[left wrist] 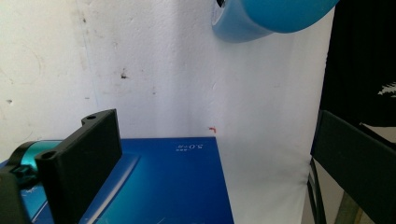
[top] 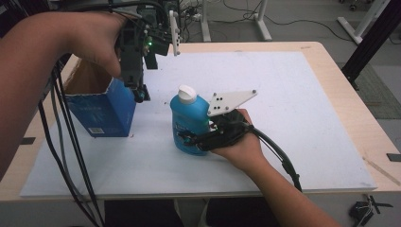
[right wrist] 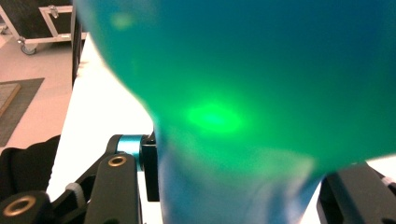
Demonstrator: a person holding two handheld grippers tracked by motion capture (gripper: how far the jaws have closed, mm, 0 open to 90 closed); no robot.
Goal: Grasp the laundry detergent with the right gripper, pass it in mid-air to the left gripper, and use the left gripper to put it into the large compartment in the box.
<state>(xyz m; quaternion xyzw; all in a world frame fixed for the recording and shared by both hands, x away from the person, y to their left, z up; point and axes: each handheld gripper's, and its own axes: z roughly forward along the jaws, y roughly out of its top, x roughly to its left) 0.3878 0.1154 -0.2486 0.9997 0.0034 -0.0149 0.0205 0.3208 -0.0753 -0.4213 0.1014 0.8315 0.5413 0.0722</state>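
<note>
Right gripper [top: 189, 138] clamps tight on the blue bottle [top: 188, 124], which stands upright mid-table on the white mat [top: 293, 118]. Over at the left, the left gripper [top: 140, 96] hovers at the open blue box [top: 106, 111], jaws spread wide, nothing between them.

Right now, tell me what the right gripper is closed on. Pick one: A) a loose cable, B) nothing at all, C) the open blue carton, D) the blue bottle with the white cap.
D: in the high view the right gripper clamps the lower body of the blue bottle, which stands upright on the white mat; in the right gripper view the bottle sits between its jaws.
</note>
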